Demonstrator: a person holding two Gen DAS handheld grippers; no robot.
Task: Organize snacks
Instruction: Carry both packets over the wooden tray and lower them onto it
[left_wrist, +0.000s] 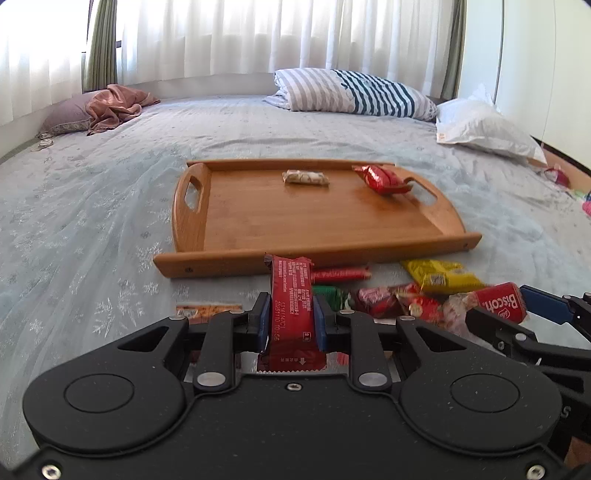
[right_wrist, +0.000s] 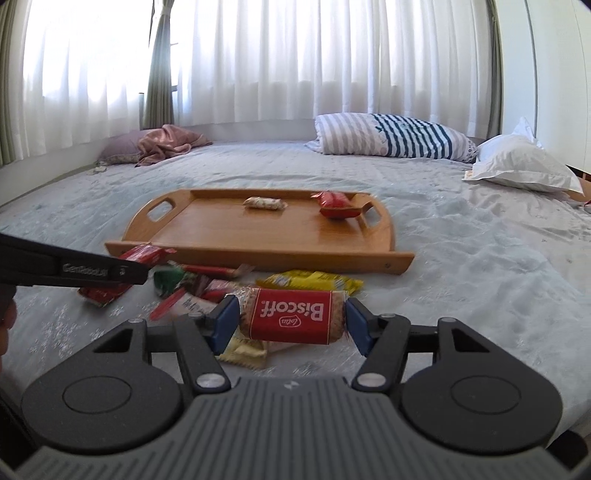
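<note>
The left claw (left_wrist: 291, 317) is clamped across a light, crinkly red bar (left_wrist: 291, 295); the right claw (right_wrist: 291, 323) pinches the brittle Biscoff pack (right_wrist: 291, 315) endwise, better held gently mid-body.

A home bedroom: wide bed (left_wrist: 110, 206), striped pillow (left_wrist: 354, 94), white curtains (left_wrist: 258, 33) across the window.

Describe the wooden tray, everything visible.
The wooden tray is a rectangular serving tray, bamboo-like by its grain, with low straight rails on the long sides and raised curved ends with cut-out handles. It lies flat on the bed cover, beyond the loose snack pile. Two snacks are inside, both toward the far side: a pale wrapped bar near the middle and a red wrapper at the right handle end. The rest of its floor is bare. Neither gripper touches it.
</note>
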